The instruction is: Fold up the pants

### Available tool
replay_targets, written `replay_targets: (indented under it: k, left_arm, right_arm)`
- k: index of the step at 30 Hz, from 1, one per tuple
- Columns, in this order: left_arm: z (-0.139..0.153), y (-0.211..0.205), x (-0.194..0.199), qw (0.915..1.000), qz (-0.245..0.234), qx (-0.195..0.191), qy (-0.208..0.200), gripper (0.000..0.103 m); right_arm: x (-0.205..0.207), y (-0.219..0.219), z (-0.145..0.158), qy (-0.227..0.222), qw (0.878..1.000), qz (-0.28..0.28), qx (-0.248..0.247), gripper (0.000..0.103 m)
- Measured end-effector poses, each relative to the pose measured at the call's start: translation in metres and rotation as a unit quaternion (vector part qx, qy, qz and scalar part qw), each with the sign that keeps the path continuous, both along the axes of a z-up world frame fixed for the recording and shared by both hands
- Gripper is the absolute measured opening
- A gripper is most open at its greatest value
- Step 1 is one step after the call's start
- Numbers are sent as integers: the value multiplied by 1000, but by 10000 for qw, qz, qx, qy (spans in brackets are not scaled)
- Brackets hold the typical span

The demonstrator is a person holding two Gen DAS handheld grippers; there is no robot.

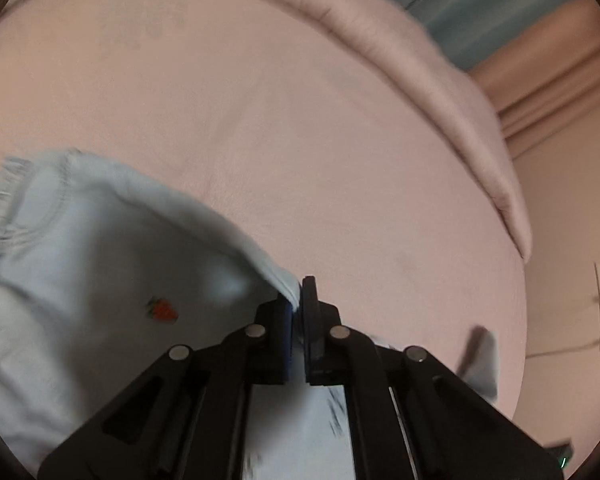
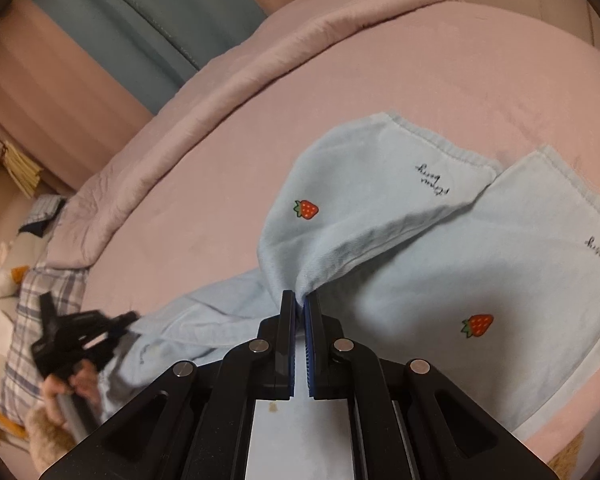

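Bed (image 2: pixel 440 60): pink sheet, rolled pink quilt (image 2: pixel 220 80) along far edge. Teal curtain (image 2: pixel 148 20) behind. Plaid pillow (image 2: pixel 44 300) at one end. Light-blue strawberry-print pants (image 2: pixel 480 264): lying on sheet, partly lifted. Left hand-held gripper (image 1: pixel 297 304), right hand-held gripper (image 2: pixel 300 300): each clenched on pants fabric.

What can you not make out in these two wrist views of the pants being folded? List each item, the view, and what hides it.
- Waistband of the light blue pants, left wrist view: motion blur smears it.
- Script lettering on the pant leg, right wrist view: too small to read.
- Left gripper, right wrist view: blurred, grip unclear.
- Fabric under the right gripper: hidden by its body.
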State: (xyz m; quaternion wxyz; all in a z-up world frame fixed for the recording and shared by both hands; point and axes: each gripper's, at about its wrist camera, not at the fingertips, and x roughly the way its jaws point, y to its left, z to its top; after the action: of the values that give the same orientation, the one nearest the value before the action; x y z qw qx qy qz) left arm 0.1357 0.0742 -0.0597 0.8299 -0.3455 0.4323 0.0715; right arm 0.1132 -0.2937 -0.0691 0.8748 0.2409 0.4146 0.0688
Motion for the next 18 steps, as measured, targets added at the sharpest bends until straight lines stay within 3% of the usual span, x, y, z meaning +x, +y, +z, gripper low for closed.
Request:
replay_targets:
  k: [5, 7, 10, 14, 16, 18]
  left_arm:
    - [65, -20, -80, 9946, -444, -78, -940, 3]
    - [73, -25, -108, 9923, -617, -278, -1040, 3]
    - [60, -31, -144, 9924, -704, -421, -914, 4]
    - [22, -29, -164, 9948, -670, -531, -561, 9]
    - [-1, -22, -165, 9953, -542, -750, -292, 16]
    - [-13, -15, -166, 9972, -319, -676, -69, 22]
  right_arm:
    - [-19, -11, 16, -220, 9997, -134, -55, 4]
    - [-30, -18, 23, -317, 9993, -185, -17, 4]
    - [-47, -28, 26, -314, 9991, -263, 135, 5]
    - [-66, -27, 17, -203, 9993, -275, 166, 4]
    - [-73, -25, 10, -97, 9994, -317, 78, 5]
    - [-76, -24, 0, 31, 9994, -345, 62, 5]
